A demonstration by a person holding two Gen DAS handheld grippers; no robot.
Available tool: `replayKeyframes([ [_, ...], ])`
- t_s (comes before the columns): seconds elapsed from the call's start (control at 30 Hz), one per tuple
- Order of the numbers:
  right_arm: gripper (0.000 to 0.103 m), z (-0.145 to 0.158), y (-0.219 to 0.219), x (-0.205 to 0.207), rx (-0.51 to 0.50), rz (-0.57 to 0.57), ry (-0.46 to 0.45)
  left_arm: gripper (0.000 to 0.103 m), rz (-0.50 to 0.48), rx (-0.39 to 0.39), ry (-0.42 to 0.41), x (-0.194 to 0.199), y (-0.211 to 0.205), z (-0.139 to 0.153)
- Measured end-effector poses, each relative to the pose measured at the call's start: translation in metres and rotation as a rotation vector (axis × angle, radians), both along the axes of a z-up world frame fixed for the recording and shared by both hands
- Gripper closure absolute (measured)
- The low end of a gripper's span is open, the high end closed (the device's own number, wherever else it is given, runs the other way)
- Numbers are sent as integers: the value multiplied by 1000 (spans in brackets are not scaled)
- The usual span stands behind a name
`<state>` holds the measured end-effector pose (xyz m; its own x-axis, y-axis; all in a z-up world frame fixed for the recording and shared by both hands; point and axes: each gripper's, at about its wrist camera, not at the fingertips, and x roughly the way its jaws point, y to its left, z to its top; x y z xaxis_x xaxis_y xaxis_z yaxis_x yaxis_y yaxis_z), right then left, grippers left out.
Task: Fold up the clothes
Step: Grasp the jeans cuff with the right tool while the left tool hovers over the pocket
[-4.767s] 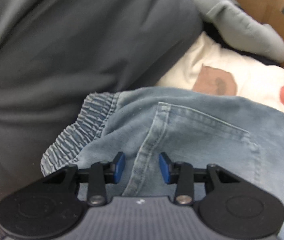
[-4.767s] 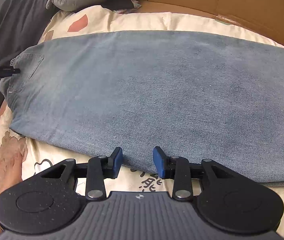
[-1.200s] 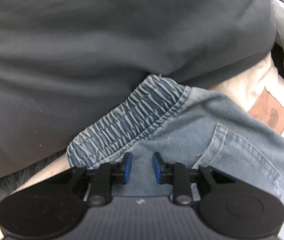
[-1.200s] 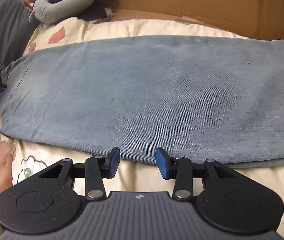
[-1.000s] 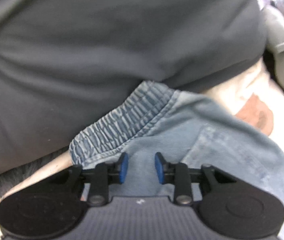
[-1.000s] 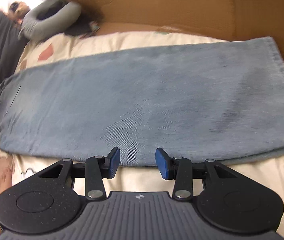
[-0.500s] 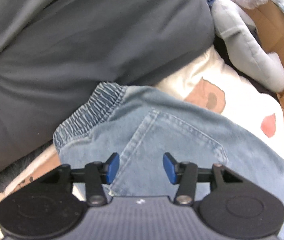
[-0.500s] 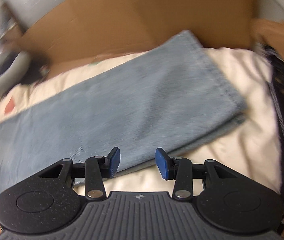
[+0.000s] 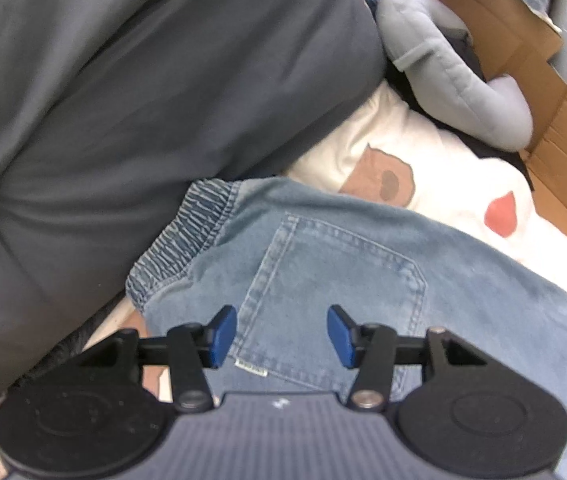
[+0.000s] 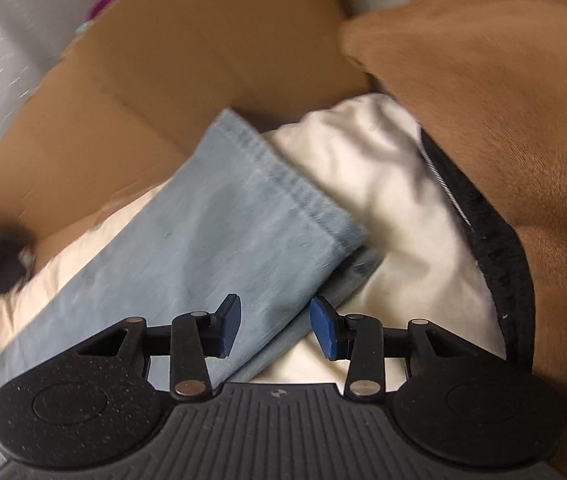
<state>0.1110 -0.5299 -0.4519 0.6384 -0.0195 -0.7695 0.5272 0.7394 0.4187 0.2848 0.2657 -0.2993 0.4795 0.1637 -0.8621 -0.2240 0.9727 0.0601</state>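
Observation:
Light blue jeans (image 9: 363, 264) lie flat on a cream printed sheet (image 9: 447, 184). In the left wrist view their gathered elastic waistband (image 9: 187, 236) butts against a big dark grey cushion (image 9: 143, 100). My left gripper (image 9: 281, 336) hovers open over the back pocket (image 9: 335, 284), its pads clear of the cloth. In the right wrist view the leg end of the jeans (image 10: 203, 240) shows, with the stitched hem (image 10: 283, 184) running diagonally. My right gripper (image 10: 275, 326) hangs open just above the lower corner of that hem, with nothing pinched.
A grey plush neck pillow (image 9: 455, 68) and a cardboard wall (image 9: 543, 80) lie beyond the waistband. At the leg end stand a cardboard panel (image 10: 183, 60), a brown garment (image 10: 503, 100) and black fabric with a zip (image 10: 495, 248) on the right.
My left gripper has opened wider and drawn back and up from the waistband to over the pocket. My right gripper has swept along the leg to the hem and rolled.

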Motion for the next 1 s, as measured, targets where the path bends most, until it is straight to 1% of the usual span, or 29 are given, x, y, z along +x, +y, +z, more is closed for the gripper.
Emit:
replayKeyframes([
  [0.13,63,-8,-9,0,29,-43,-4,48,-4,18,12,-6,4,6],
  [0.2,79,-11,-12,0,41,-60,-9,48,0,24,18,-11,6,9],
  [0.23,95,-12,-12,-1,42,-64,-13,48,0,30,21,-14,6,10],
  [0.27,101,-12,-13,-1,44,-67,-17,48,-1,31,22,-16,6,12],
  [0.43,103,-8,-12,-4,35,-68,-9,47,-25,40,37,-33,5,17],
  [0.63,103,-10,-14,-6,33,-80,3,47,8,26,63,-47,11,13],
  [0.73,102,-11,-14,-5,28,-78,14,47,17,11,72,-50,12,4],
  [0.83,101,-13,-15,-2,38,-78,27,47,20,-11,81,-50,12,-11],
  [1.0,97,-3,-15,-13,68,-78,-13,47,23,-66,95,-52,3,-37],
])
